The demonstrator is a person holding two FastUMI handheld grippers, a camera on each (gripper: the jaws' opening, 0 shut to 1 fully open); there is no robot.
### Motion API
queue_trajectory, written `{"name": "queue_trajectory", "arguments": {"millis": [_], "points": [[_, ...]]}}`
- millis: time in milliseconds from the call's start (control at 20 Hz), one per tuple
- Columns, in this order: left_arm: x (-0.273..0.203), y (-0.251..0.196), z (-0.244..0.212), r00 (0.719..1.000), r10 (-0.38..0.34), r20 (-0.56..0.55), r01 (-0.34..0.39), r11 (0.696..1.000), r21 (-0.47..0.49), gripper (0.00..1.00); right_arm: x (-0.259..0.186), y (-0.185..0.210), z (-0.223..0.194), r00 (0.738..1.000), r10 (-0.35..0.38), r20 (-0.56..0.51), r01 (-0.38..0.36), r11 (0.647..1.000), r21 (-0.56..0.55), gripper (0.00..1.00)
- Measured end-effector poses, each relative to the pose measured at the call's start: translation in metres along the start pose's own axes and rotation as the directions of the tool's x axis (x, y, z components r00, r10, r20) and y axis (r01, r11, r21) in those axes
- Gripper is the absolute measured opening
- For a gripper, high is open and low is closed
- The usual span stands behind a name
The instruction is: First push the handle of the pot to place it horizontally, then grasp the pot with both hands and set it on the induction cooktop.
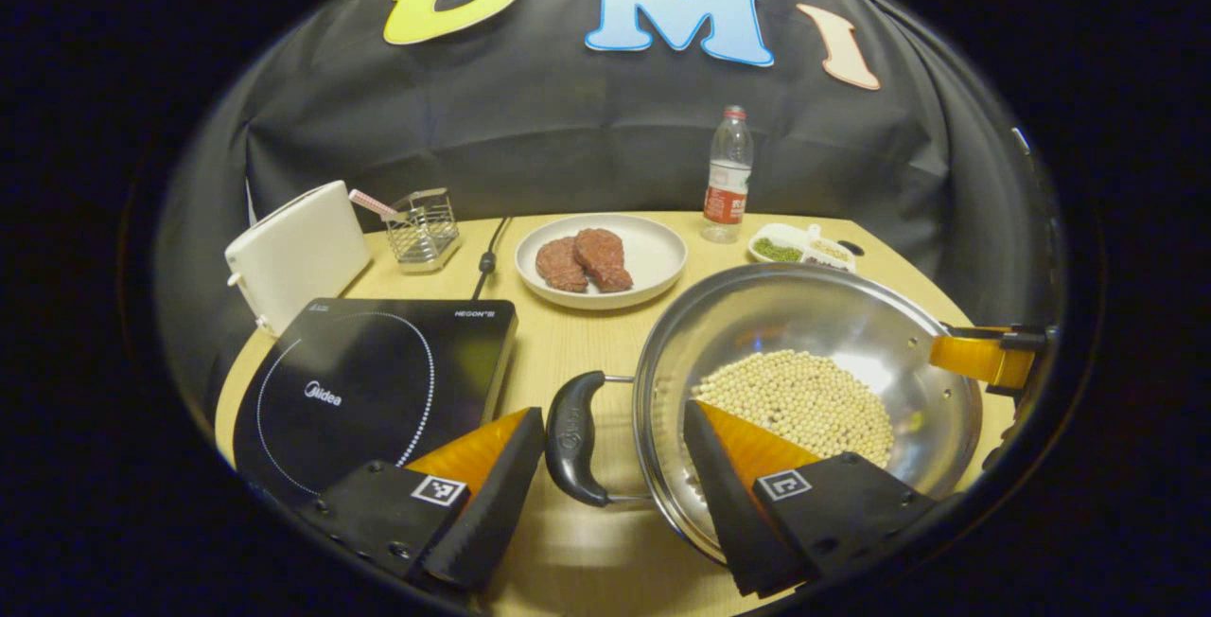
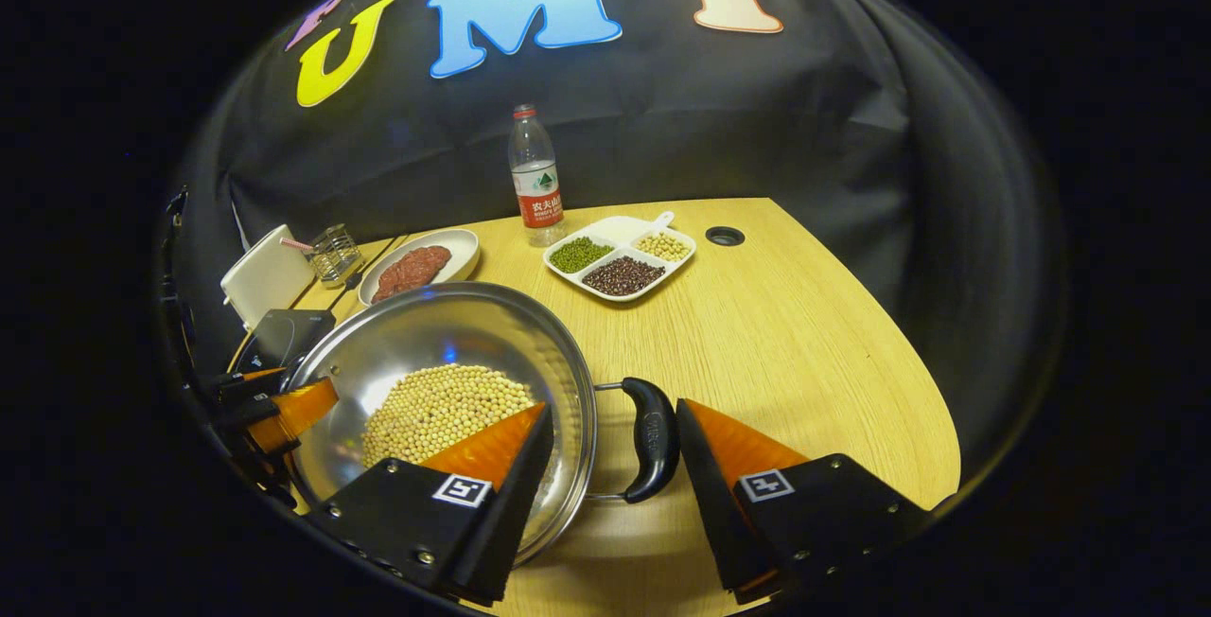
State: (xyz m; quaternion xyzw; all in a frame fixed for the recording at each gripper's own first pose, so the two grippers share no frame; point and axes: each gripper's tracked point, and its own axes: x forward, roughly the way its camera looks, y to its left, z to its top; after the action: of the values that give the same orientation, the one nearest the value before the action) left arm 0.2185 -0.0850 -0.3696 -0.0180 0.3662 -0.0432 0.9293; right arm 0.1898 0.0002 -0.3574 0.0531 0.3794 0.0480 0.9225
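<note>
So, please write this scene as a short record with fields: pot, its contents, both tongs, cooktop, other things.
pot: steel pot on the table, right of the cooktop
contents: pale beans
left tongs: open, fingers on either side of one black handle, not pressing
right tongs: open, astride the other handle
cooktop: black induction cooktop, bare
other things: plate with meat, bottle, divided dish
</note>
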Motion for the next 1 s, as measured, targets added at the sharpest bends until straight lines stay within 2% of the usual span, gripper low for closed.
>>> {"name": "queue_trajectory", "arguments": {"millis": [50, 150, 200, 350, 450, 500, 550, 600, 650, 750, 800, 850, 1000], "points": [[0.001, 0.0, -0.002, 1.0, 0.006, -0.01, -0.006, 1.0, -0.005, 1.0, 0.001, 0.001, -0.004, 1.0, 0.008, -0.015, -0.008, 1.0, -0.001, 0.8], [0.002, 0.0, -0.005, 1.0, 0.017, -0.016, -0.017, 1.0, -0.011, 0.92, 0.002, -0.007, -0.006, 1.0, -0.016, -0.025, 0.015, 1.0, -0.007, 0.77], [0.002, 0.001, -0.004, 1.0, 0.023, -0.013, -0.023, 1.0, -0.014, 0.96, 0.005, -0.007, -0.005, 1.0, -0.01, -0.027, 0.01, 1.0, 0.004, 0.62], [0.006, 0.004, -0.011, 0.998, 0.044, -0.041, -0.045, 0.999, -0.016, 0.84, 0.007, -0.005, -0.008, 0.999, 0.01, -0.052, -0.009, 1.0, 0.026, 0.62], [0.009, 0.003, -0.013, 0.997, 0.055, -0.048, -0.056, 0.998, -0.013, 0.84, 0.009, -0.004, -0.012, 0.997, 0.026, -0.073, -0.022, 0.999, 0.044, 0.62], [0.01, 0.002, -0.014, 0.997, 0.056, -0.049, -0.057, 0.998, -0.01, 0.84, 0.01, -0.003, -0.012, 0.997, 0.034, -0.076, -0.031, 0.999, 0.044, 0.57], [0.005, 0.002, -0.011, 0.997, 0.064, -0.049, -0.065, 0.998, -0.009, 0.87, 0.009, -0.004, -0.012, 0.997, 0.038, -0.071, -0.035, 0.999, 0.038, 0.62], [0.01, 0.002, -0.013, 0.997, 0.069, -0.047, -0.07, 0.997, -0.017, 0.8, 0.009, -0.004, -0.012, 0.997, 0.035, -0.072, -0.033, 0.999, 0.033, 0.58], [0.011, 0.002, -0.011, 0.996, 0.073, -0.043, -0.074, 0.997, -0.03, 0.78, 0.009, -0.004, -0.012, 0.996, 0.037, -0.081, -0.035, 0.999, 0.023, 0.54], [0.011, 0.002, -0.01, 0.996, 0.071, -0.044, -0.074, 0.996, -0.057, 0.69, 0.01, -0.002, -0.013, 0.995, 0.037, -0.088, -0.035, 0.999, 0.025, 0.47], [0.008, 0.002, -0.01, 0.997, 0.069, -0.038, -0.072, 0.994, -0.077, 0.65, 0.008, -0.003, -0.012, 0.995, 0.038, -0.088, -0.037, 0.999, 0.015, 0.47], [0.007, 0.001, -0.009, 0.997, 0.07, -0.032, -0.072, 0.994, -0.081, 0.69, 0.008, -0.003, -0.011, 0.995, 0.041, -0.086, -0.041, 0.999, 0.006, 0.47], [0.003, 0.002, -0.006, 0.998, 0.067, -0.018, -0.068, 0.994, -0.084, 0.68, 0.003, -0.003, -0.013, 0.995, 0.036, -0.095, -0.037, 0.999, -0.004, 0.47]]}}
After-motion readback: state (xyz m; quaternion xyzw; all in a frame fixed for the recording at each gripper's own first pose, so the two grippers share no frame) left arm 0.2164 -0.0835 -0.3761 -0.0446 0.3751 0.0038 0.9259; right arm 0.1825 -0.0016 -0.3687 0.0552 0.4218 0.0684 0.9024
